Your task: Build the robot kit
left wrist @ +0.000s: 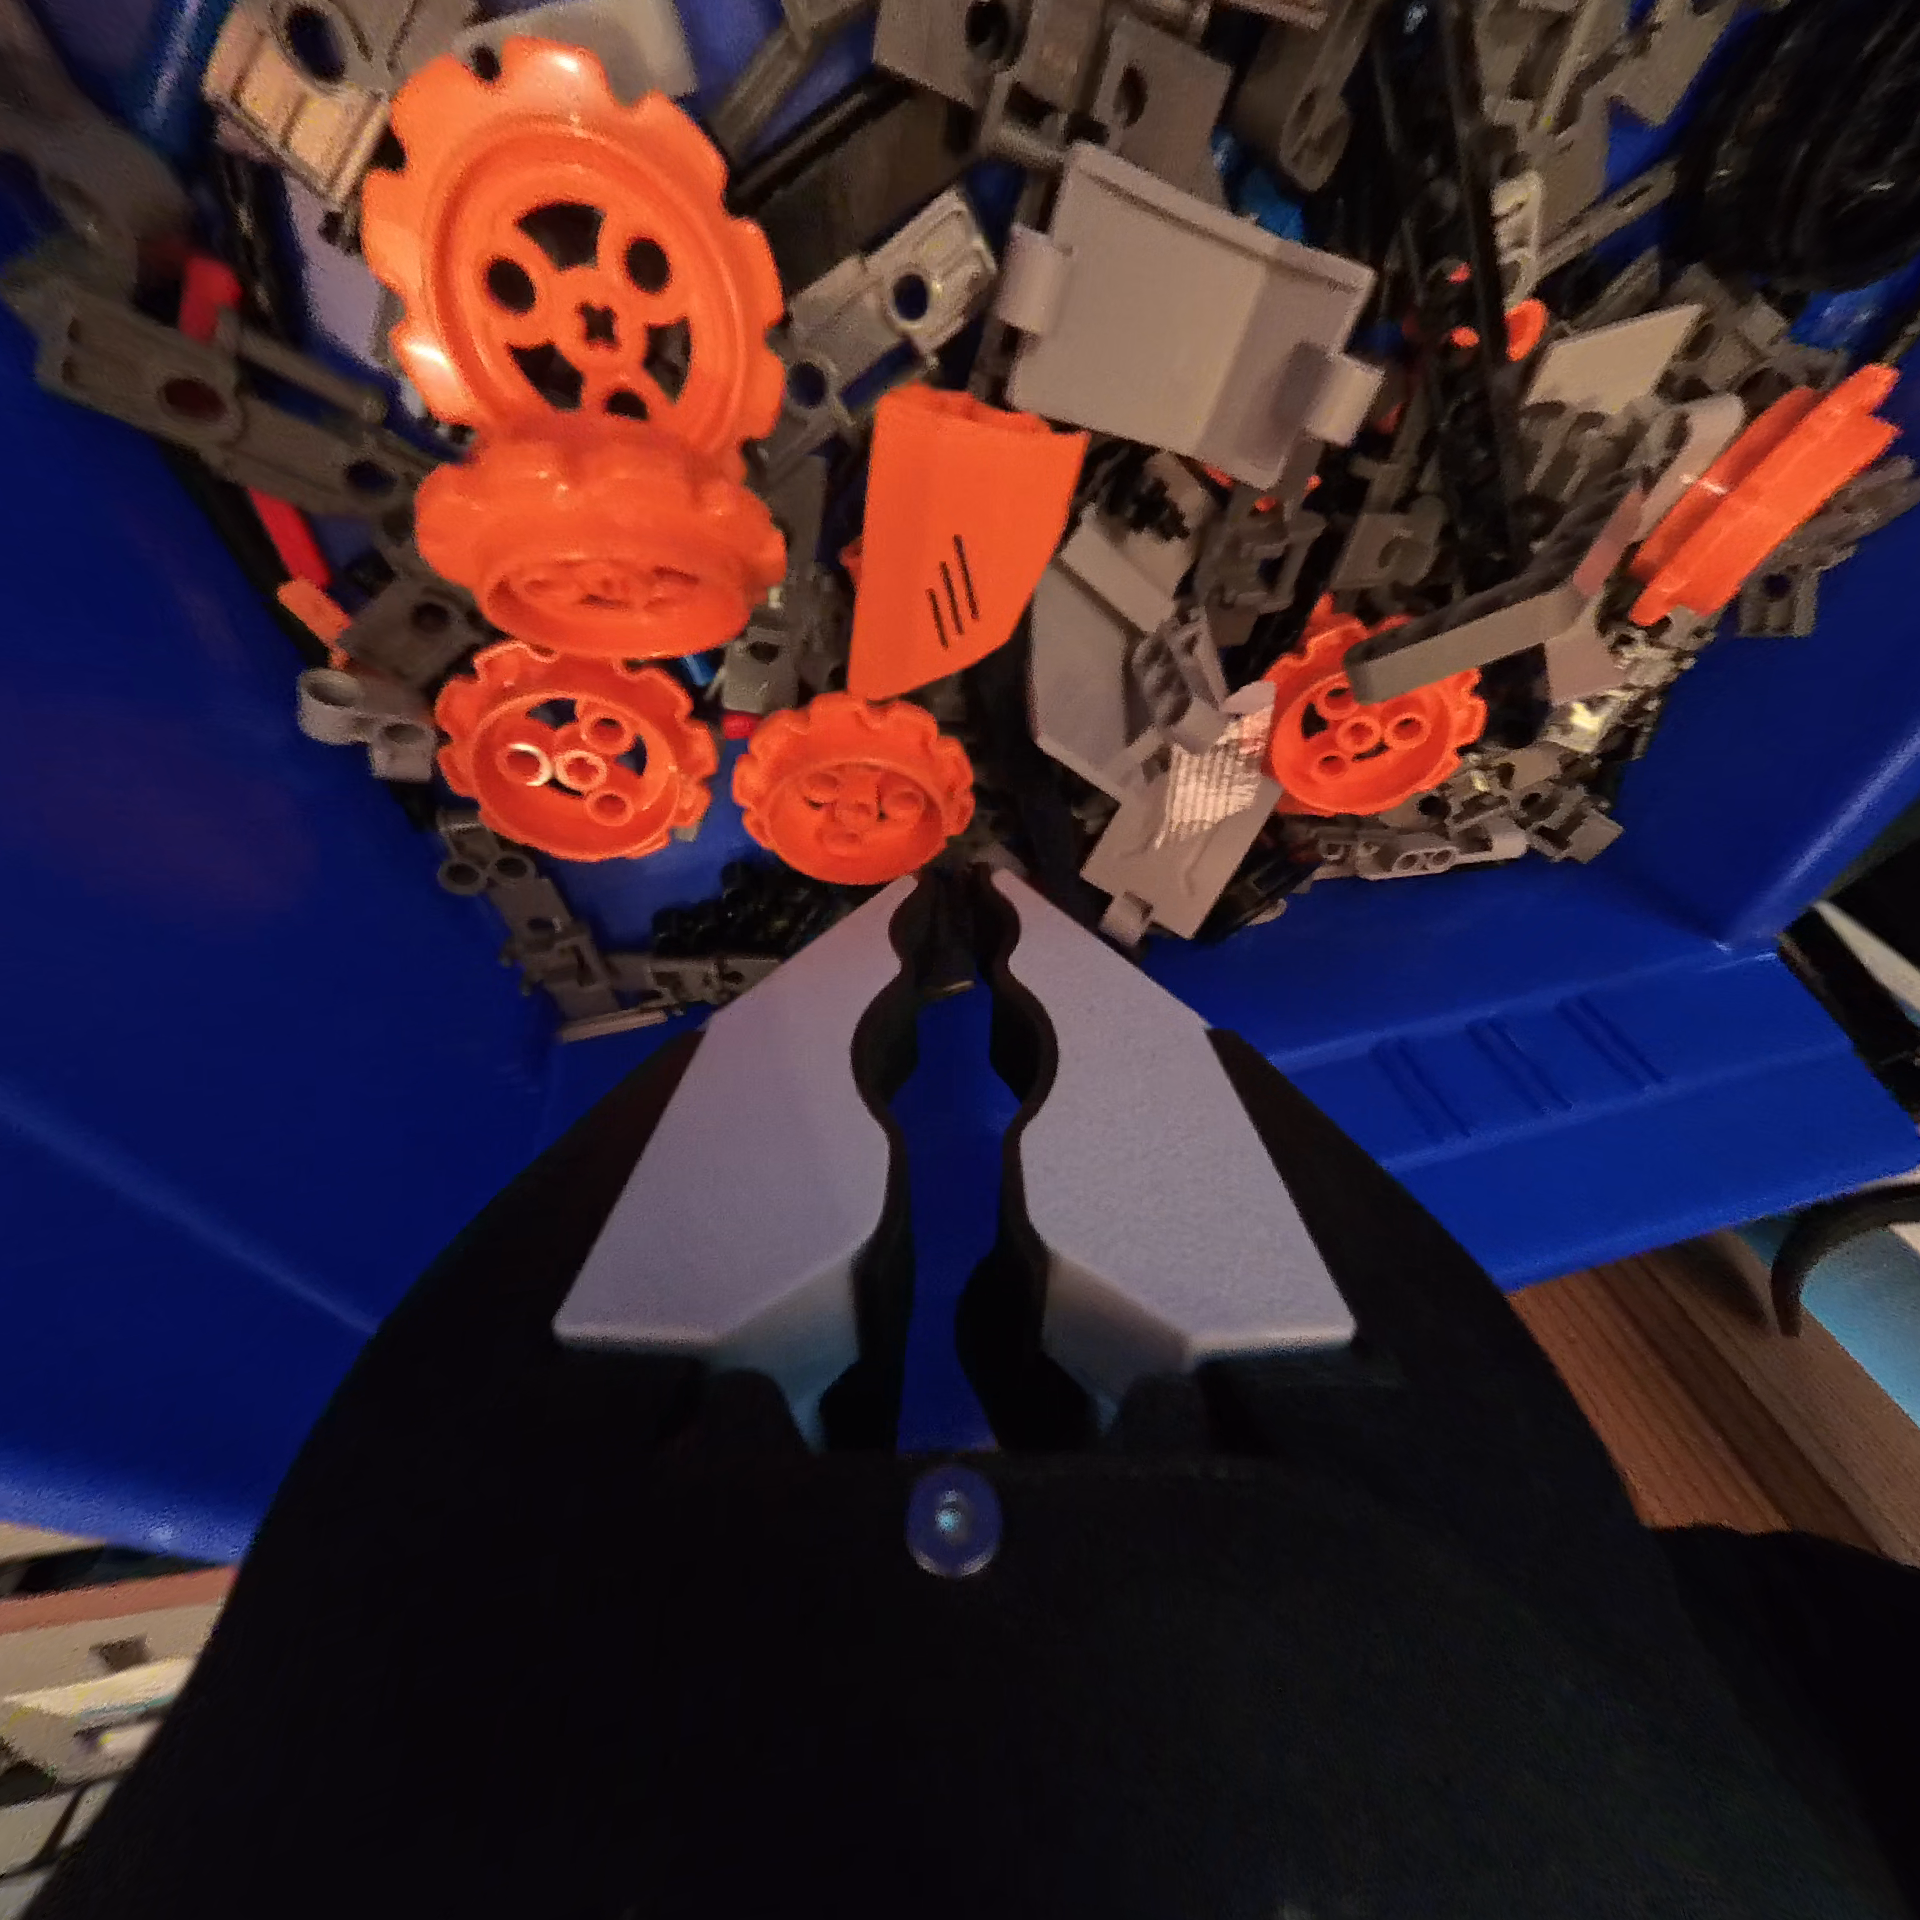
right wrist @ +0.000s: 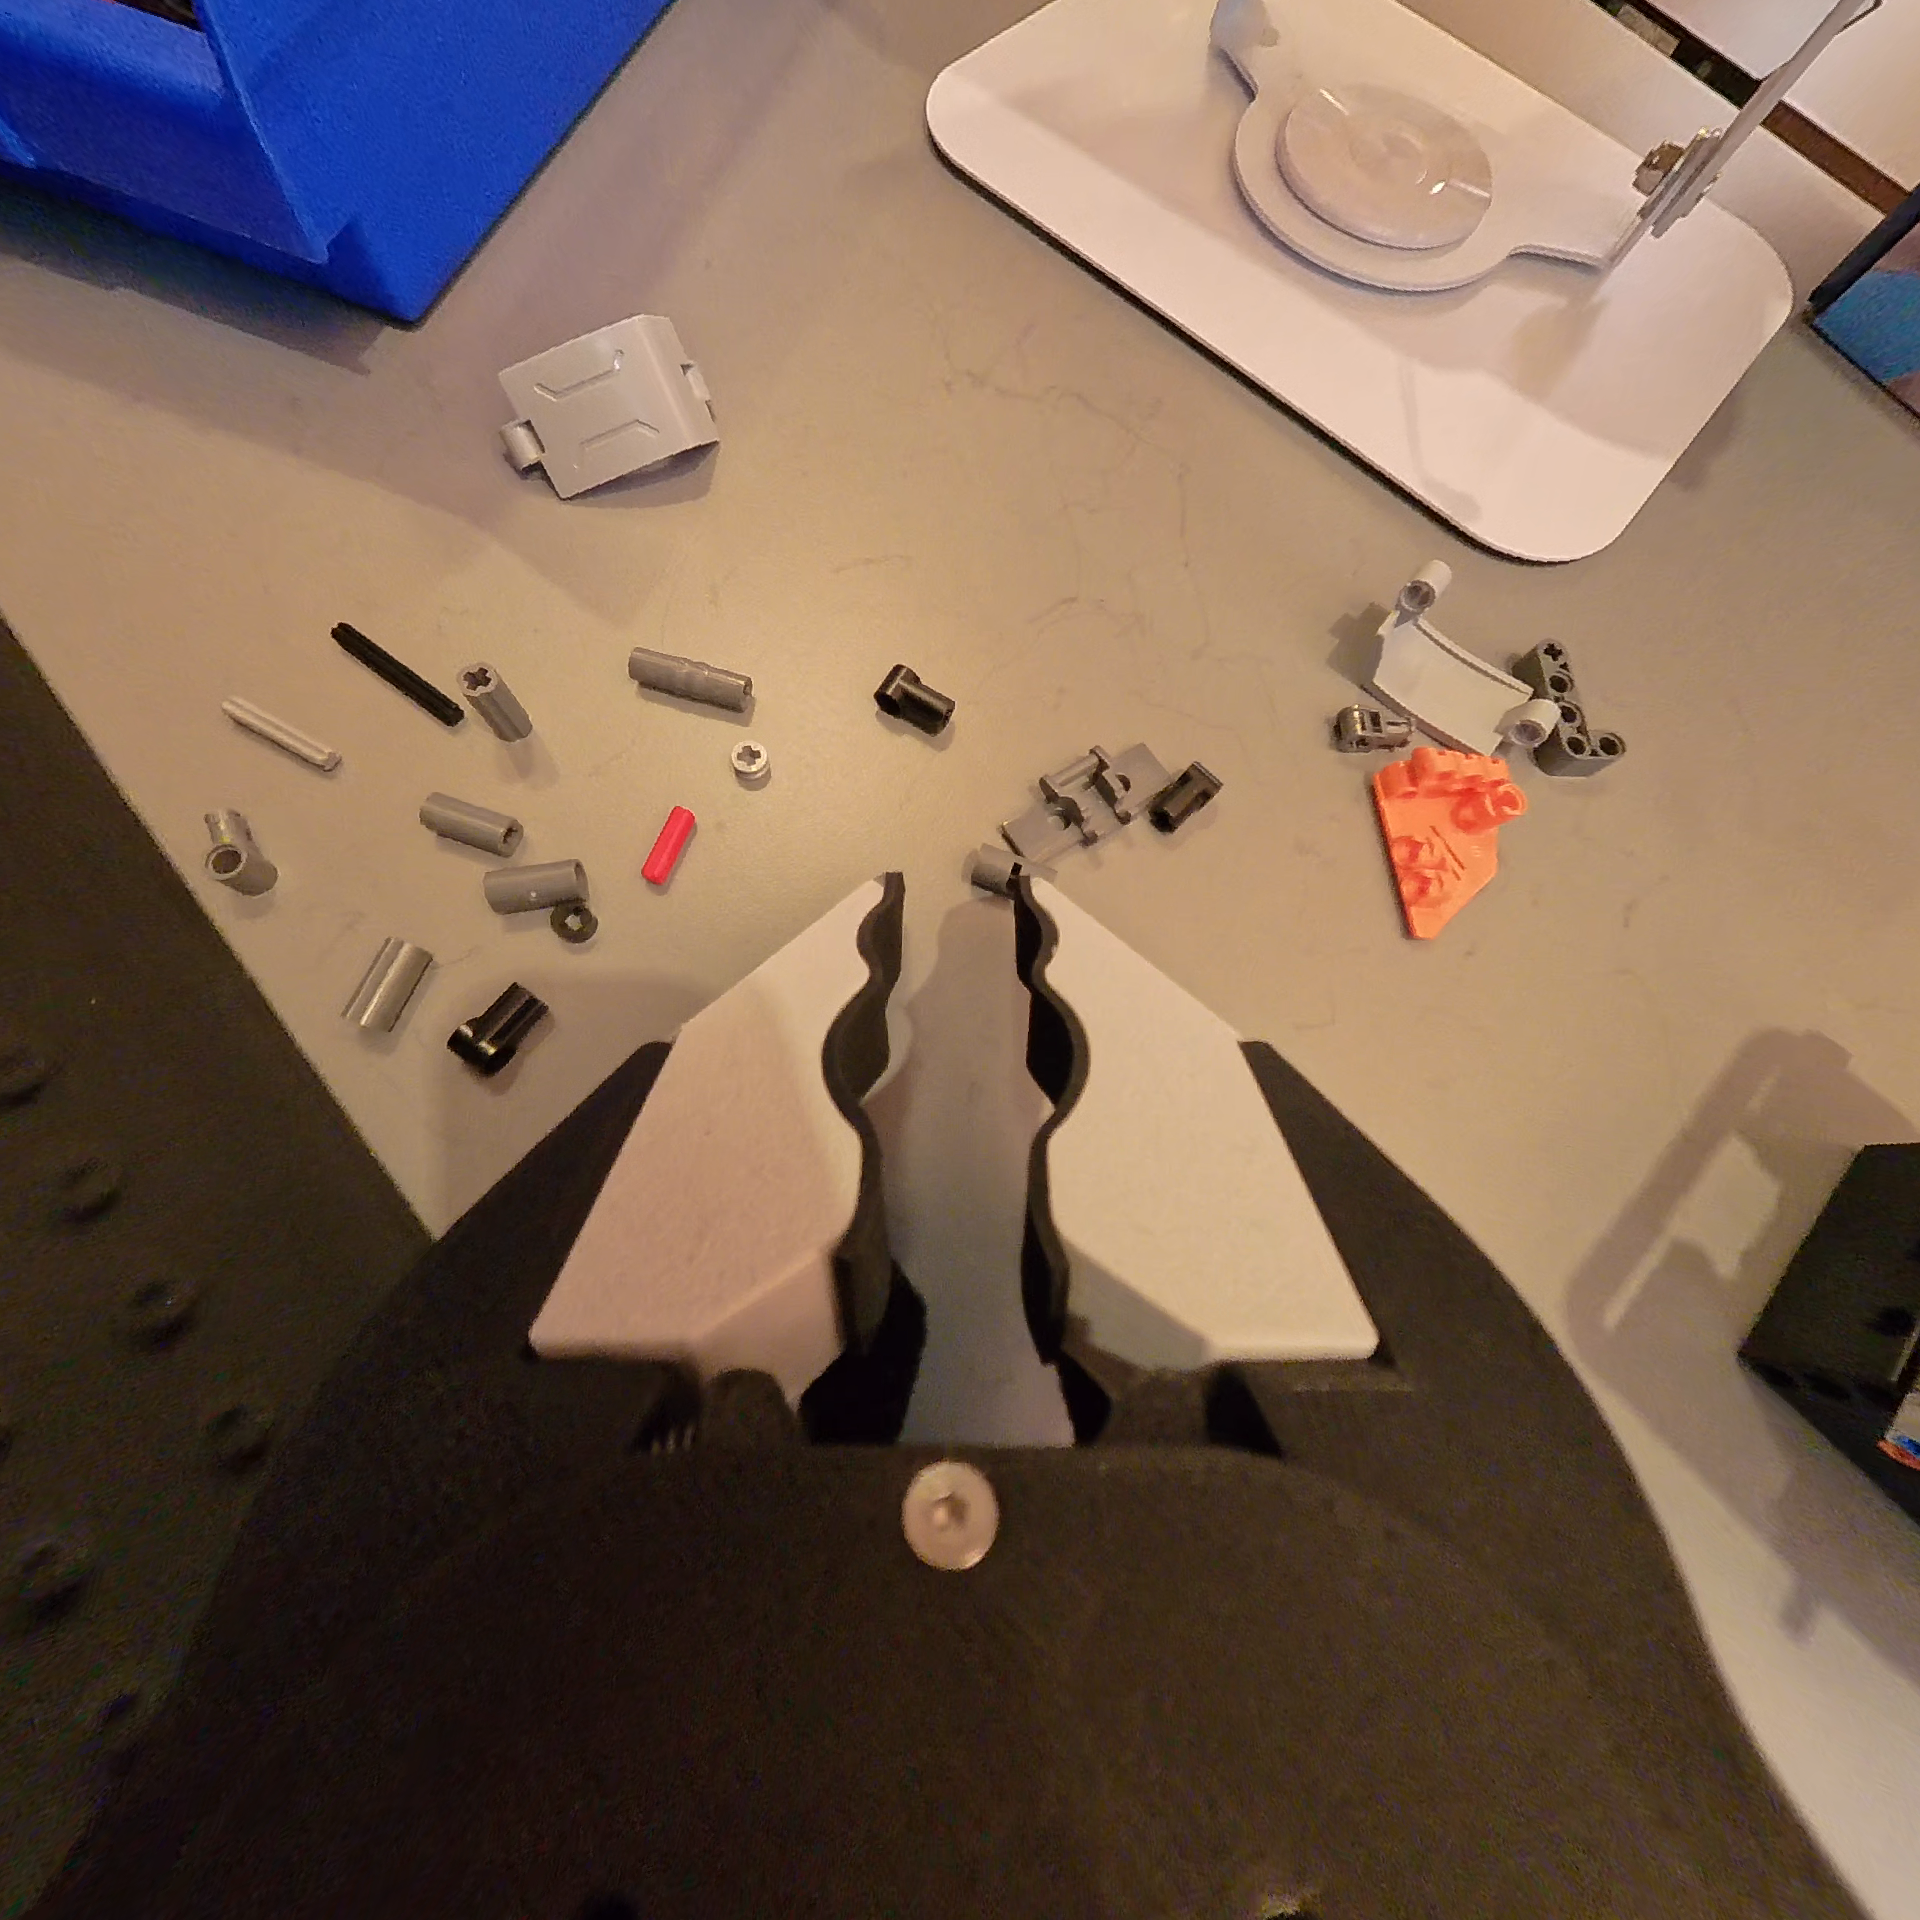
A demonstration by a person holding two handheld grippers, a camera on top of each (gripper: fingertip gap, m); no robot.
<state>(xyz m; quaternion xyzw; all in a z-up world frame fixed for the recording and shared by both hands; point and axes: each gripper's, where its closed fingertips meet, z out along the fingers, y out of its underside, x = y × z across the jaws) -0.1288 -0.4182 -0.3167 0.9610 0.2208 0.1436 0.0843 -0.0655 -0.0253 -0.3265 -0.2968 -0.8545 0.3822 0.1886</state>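
My left gripper (left wrist: 954, 899) reaches into a blue bin (left wrist: 208, 935) full of building-toy parts. Its jaws are nearly together, and a small black part (left wrist: 951, 951) sits pinched between the tips. Just ahead lie a small orange gear wheel (left wrist: 852, 790), a second one (left wrist: 574, 750) and an orange wedge panel (left wrist: 951, 540). My right gripper (right wrist: 958, 888) hovers low over a grey table (right wrist: 1039, 468), jaws apart and empty. A small grey connector (right wrist: 992, 869) lies at its right fingertip, beside a grey link piece (right wrist: 1086, 802).
Larger orange gears (left wrist: 571, 244), grey panels (left wrist: 1184, 312) and dark beams fill the bin. On the table lie several grey and black pins, a red pin (right wrist: 667, 844), a grey panel (right wrist: 608, 405), an orange wedge (right wrist: 1439, 836), a white stand base (right wrist: 1351, 239), the blue bin (right wrist: 260, 135) and a black box (right wrist: 1849, 1288). The tips of one gripper are about 40 centimeters away from the tips of the other.
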